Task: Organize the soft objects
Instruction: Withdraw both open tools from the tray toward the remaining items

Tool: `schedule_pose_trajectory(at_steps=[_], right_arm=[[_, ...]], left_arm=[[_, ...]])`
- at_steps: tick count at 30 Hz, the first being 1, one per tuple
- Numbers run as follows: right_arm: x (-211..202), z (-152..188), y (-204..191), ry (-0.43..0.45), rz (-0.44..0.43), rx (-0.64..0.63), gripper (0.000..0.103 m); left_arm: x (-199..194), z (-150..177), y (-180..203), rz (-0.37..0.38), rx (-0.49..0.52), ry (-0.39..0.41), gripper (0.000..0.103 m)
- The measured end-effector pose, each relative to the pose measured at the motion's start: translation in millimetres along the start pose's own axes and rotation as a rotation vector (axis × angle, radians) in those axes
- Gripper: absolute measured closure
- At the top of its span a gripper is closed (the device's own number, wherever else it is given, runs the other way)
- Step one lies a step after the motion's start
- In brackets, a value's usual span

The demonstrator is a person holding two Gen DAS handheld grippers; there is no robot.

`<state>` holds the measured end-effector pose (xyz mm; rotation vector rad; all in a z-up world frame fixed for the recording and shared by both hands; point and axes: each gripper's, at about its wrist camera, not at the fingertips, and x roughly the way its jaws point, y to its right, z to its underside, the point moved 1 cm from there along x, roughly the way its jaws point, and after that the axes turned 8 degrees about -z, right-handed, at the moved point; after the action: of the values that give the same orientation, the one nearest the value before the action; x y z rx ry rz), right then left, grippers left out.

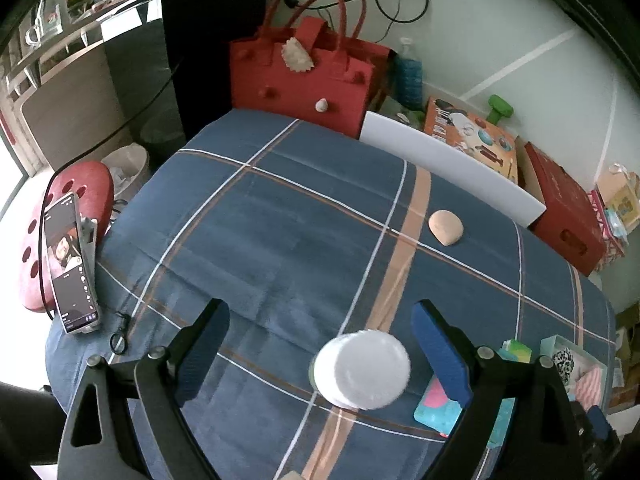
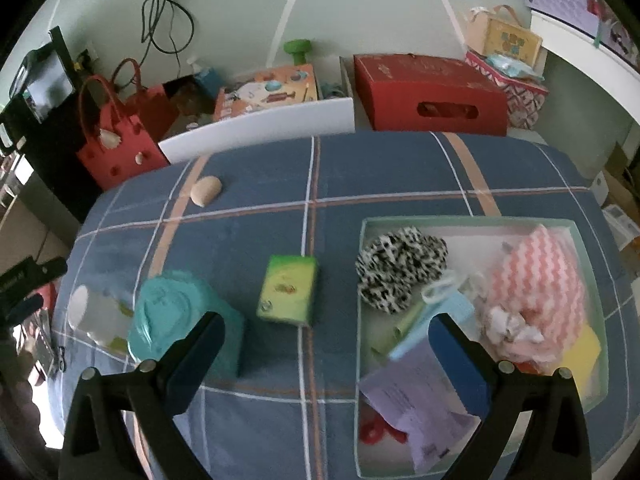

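My left gripper (image 1: 320, 344) is open above the blue checked bedspread (image 1: 280, 216). A white-lidded jar (image 1: 362, 368) shows between its fingers, nearer the right finger (image 1: 440, 352), and neither pad touches it. A beige sponge (image 1: 446, 227) lies farther off. My right gripper (image 2: 326, 328) is open and holds nothing. Its right finger (image 2: 460, 360) hangs over a pale green tray (image 2: 362, 264). In the tray lie a leopard scrunchie (image 2: 400, 276), a pink zigzag cloth (image 2: 536, 292) and a lilac sheet (image 2: 420, 400). A green packet (image 2: 289, 290), a teal pack (image 2: 180, 320), the jar (image 2: 96, 314) and the sponge (image 2: 206, 191) lie outside it.
A phone on a stand (image 1: 72, 264) and a red stool (image 1: 60, 232) are at the bed's left edge. Behind the bed stand a red felt bag (image 1: 304, 76), a white board (image 1: 448, 160), a red box (image 2: 428, 92) and a picture box (image 2: 268, 92).
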<state>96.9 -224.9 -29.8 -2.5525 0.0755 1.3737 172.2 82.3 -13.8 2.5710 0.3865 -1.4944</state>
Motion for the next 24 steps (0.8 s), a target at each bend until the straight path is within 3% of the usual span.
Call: schedule_pose_trajectory(at_steps=[4,11,16,22,24], right_arm=[[13.5,-15.8,-8.1,-0.013,0.003,-0.015,0.0],[60.6,-42.1,-9.6,-0.147,-0.024,-0.006,0.0],[90.4,-51.3,-5.2,-0.231,-0.062,0.033,0.0],[120.9,-49.8,-4.4,-0.328,0.004,0.017,0.003],[124.0,-50.9,-5.6,-0.338,0.025,0.01,0.003]], left_arm=[[8.3,-8.1,-0.1,-0.009,0.006,-0.015,0.01],[30.7,-22.5,19.7,0.059,0.104,-0.089,0.01],[47.9,-33.5,29.7,0.069,0.135,-0.136,0.01],[71.2,-45.8,39.6,0.078,0.16,-0.218,0.01],[77.1,-48.8,45.0,0.047,0.186,-0.24,0.01]])
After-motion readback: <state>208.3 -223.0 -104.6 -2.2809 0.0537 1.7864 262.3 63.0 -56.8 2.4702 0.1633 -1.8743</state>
